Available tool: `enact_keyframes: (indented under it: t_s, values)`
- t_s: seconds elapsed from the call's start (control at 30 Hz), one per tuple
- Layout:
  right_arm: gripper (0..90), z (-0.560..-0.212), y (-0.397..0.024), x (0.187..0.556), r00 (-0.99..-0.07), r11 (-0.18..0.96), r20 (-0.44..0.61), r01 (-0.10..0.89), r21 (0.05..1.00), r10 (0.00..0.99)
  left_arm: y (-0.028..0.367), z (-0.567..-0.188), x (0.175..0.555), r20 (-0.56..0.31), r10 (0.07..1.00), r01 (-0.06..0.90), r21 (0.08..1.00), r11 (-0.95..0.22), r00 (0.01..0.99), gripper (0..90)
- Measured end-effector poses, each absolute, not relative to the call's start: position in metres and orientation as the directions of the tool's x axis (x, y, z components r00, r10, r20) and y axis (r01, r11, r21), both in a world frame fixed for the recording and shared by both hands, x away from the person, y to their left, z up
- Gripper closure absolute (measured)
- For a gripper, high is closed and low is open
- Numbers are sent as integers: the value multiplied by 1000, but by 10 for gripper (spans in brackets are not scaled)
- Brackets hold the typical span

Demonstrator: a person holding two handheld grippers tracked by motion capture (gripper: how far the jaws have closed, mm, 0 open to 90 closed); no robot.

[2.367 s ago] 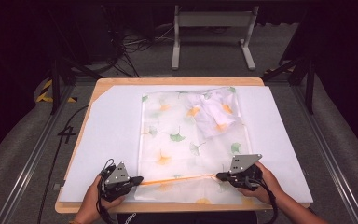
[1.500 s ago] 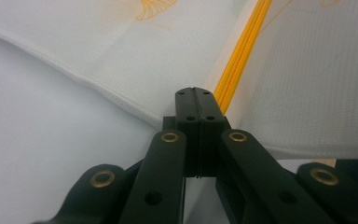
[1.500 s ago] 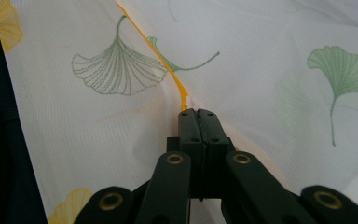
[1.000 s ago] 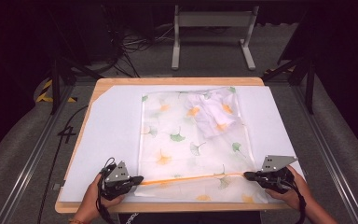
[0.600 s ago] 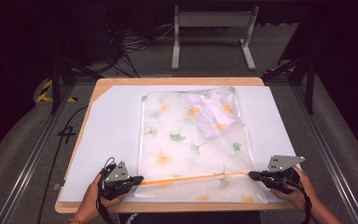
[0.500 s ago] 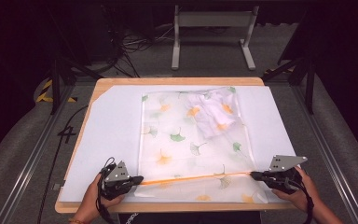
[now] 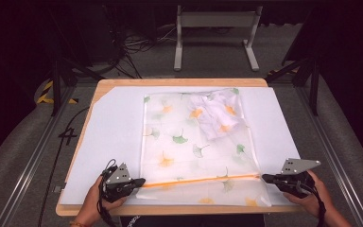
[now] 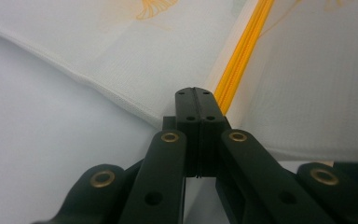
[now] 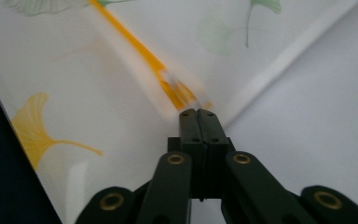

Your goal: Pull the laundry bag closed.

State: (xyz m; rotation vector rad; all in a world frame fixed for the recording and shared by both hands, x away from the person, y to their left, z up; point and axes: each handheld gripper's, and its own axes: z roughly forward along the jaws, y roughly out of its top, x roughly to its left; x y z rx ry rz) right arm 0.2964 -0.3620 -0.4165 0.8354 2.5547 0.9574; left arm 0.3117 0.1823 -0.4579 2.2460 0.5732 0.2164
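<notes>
A sheer white cloth [image 7: 194,137] printed with green and orange ginkgo leaves lies on the white board [image 7: 113,137]. Its far right corner [image 7: 217,113] is folded over and crumpled. An orange band [image 7: 203,179] of the cloth runs taut near the front edge between both grippers. My left gripper [image 7: 139,181] is shut on the band's left end, its closed jaws [image 8: 196,93] at the cloth hem with the orange band [image 8: 242,51] beside them. My right gripper [image 7: 264,177] is shut on the right end, jaws [image 9: 198,113] closed where the orange band [image 9: 168,84] ends.
The white board rests on a wooden table [image 7: 170,82]. Bare board lies left and right of the cloth. Beyond the table stand a grey metal frame [image 7: 216,23] and floor cables [image 7: 137,45]. Metal rails [image 7: 38,151] flank the table.
My right gripper has moved rightward along the front edge, drawing the orange band out longer and straighter. The left gripper has stayed in place.
</notes>
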Motion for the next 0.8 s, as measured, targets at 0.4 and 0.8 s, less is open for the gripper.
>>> enact_keyframes:
  t_s: [0.4, 0.8]
  values:
    - [900, -415, -388, 291, -746, 516, -28, 433, 739, 665, 180, -454, 310, 6, 472, 312, 743, -592, 882, 900]
    - [891, -399, -380, 290, -729, 516, -122, 344, 784, 673, 188, -436, 306, 66, 491, 260, 783, -565, 869, 854]
